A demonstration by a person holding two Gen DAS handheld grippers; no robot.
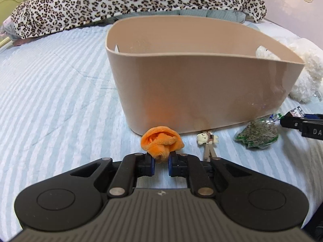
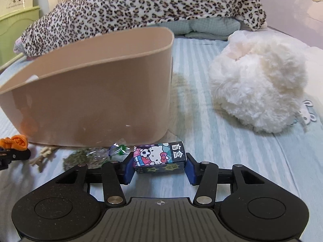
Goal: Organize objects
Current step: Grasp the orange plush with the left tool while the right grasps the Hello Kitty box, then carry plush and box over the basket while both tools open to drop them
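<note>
A tan plastic bin stands on the striped bed; it also shows in the right wrist view. My left gripper is shut on a crumpled orange cloth, low at the bin's near wall. My right gripper is shut on a small Hello Kitty box, its pads against both ends. A small bear keychain and a clear bag of green dried bits lie on the bed between the two grippers.
A white fluffy plush lies right of the bin. A leopard-print blanket is heaped at the far end of the bed. A green cabinet stands at the far left. A pink wall borders the right.
</note>
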